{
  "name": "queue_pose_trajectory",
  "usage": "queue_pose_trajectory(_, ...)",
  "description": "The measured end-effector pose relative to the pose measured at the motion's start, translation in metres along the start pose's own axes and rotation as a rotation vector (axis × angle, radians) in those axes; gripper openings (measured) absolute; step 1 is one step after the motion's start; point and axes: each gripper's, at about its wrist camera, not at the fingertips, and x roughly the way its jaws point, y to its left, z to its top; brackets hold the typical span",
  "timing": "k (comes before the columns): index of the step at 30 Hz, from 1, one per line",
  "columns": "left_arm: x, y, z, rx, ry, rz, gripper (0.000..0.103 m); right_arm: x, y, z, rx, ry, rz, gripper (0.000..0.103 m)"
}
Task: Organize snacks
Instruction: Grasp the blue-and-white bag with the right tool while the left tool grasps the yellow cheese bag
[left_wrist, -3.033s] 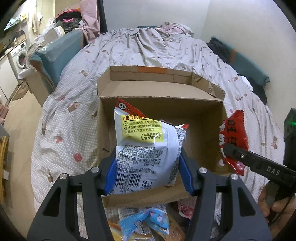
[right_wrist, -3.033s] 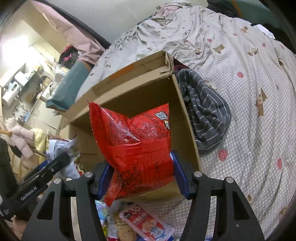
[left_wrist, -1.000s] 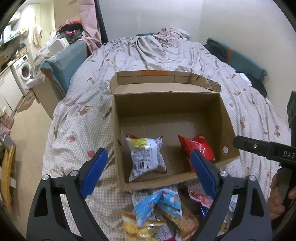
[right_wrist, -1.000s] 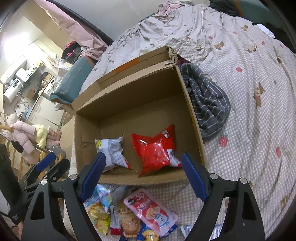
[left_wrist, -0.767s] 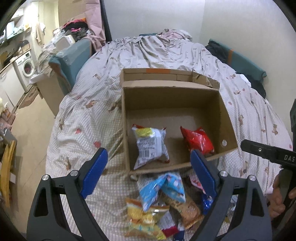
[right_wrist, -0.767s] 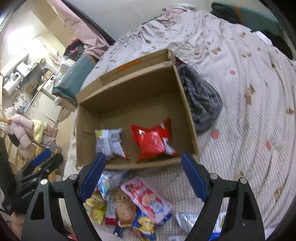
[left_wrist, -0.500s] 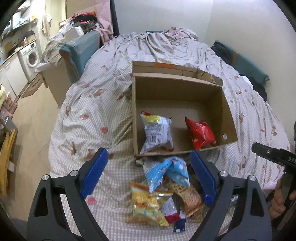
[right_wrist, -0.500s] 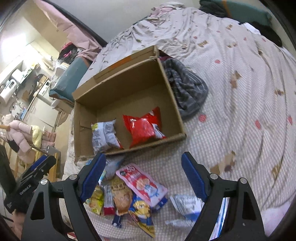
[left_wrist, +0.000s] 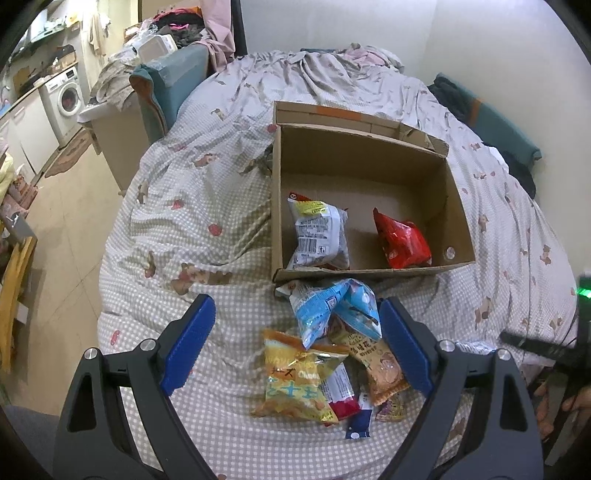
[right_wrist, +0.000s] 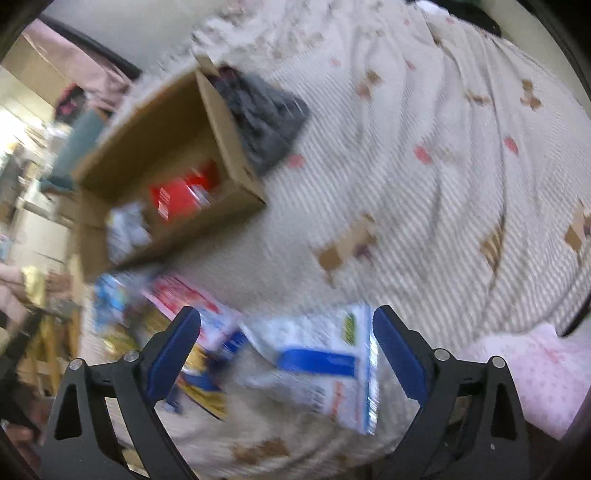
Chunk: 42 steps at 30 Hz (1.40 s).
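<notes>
An open cardboard box (left_wrist: 458, 206) (right_wrist: 236, 155) lies on the bed. Inside it rest a white-grey snack bag (left_wrist: 321, 236) and a red snack bag (left_wrist: 402, 243) (right_wrist: 181, 195). In front of the box lies a heap of snacks: a blue bag (left_wrist: 332, 306), a yellow bag (left_wrist: 295, 380), an orange-brown pack (left_wrist: 380, 365). My left gripper (left_wrist: 295, 345) hovers open above this heap, holding nothing. My right gripper (right_wrist: 286, 350) is open and its jaws are widening; a white and blue packet (right_wrist: 325, 365) lies on the bed below them, blurred by motion.
The bed (left_wrist: 207, 192) has a checked cover with bear prints. A dark striped cloth (right_wrist: 262, 114) lies against the box's right side. A pink pillow (right_wrist: 532, 384) is at the lower right. The bed edge and the floor (left_wrist: 66, 236) drop off on the left.
Both snack bags were released into the box. Both grippers have pulled back from the box toward the near heap. The right one swung right and down over the white and blue packet.
</notes>
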Motion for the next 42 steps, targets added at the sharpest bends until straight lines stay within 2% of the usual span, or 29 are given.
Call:
queue_pose_trajectory(3, 0.003, -0.003, -0.001, 0.003, 0.013, -0.010, 0.089, 0.025, -0.006, -0.010, 0.031, 0.121, -0.009, 0.097)
queue_pose_trajectory(6, 0.003, -0.006, -0.002, 0.013, 0.018, -0.012, 0.089, 0.037, -0.002, -0.009, 0.026, 0.159, -0.023, 0.097)
queue_pose_trajectory(12, 0.003, -0.003, -0.002, 0.009, 0.023, -0.002, 0.089, 0.061, 0.013, -0.008, -0.057, 0.211, -0.107, 0.096)
queue_pose_trajectory(14, 0.005, 0.000, -0.001, -0.006, 0.030, 0.000, 0.089, 0.064, 0.020, -0.009, -0.106, 0.200, -0.151, 0.091)
queue_pose_trajectory(17, 0.007, 0.005, -0.001, -0.025, 0.037, 0.000, 0.089, 0.062, 0.027, -0.011, -0.152, 0.188, -0.173, 0.079)
queue_pose_trajectory(18, 0.008, 0.006, -0.001, -0.027, 0.038, 0.001, 0.089, 0.063, 0.030, -0.012, -0.162, 0.181, -0.182, 0.071)
queue_pose_trajectory(20, 0.009, 0.007, -0.001, -0.032, 0.044, 0.003, 0.089, 0.056, 0.033, -0.013, -0.165, 0.153, -0.174, 0.066)
queue_pose_trajectory(23, 0.010, 0.010, -0.002, -0.042, 0.052, 0.001, 0.089, 0.037, 0.035, -0.013, -0.152, 0.087, -0.129, 0.061)
queue_pose_trajectory(28, 0.011, 0.013, -0.002, -0.051, 0.055, 0.016, 0.089, -0.015, 0.040, 0.002, -0.103, -0.117, 0.067, 0.060)
queue_pose_trajectory(31, 0.015, 0.020, -0.002, -0.081, 0.075, 0.018, 0.089, -0.033, 0.044, 0.003, -0.098, -0.188, 0.144, 0.060)
queue_pose_trajectory(37, 0.027, 0.033, -0.010, -0.116, 0.139, 0.045, 0.089, -0.028, 0.056, 0.001, -0.104, -0.200, 0.180, 0.059)
queue_pose_trajectory(42, 0.059, 0.029, -0.031, -0.117, 0.312, 0.004, 0.089, -0.025, 0.059, 0.004, -0.108, -0.180, 0.203, 0.059)
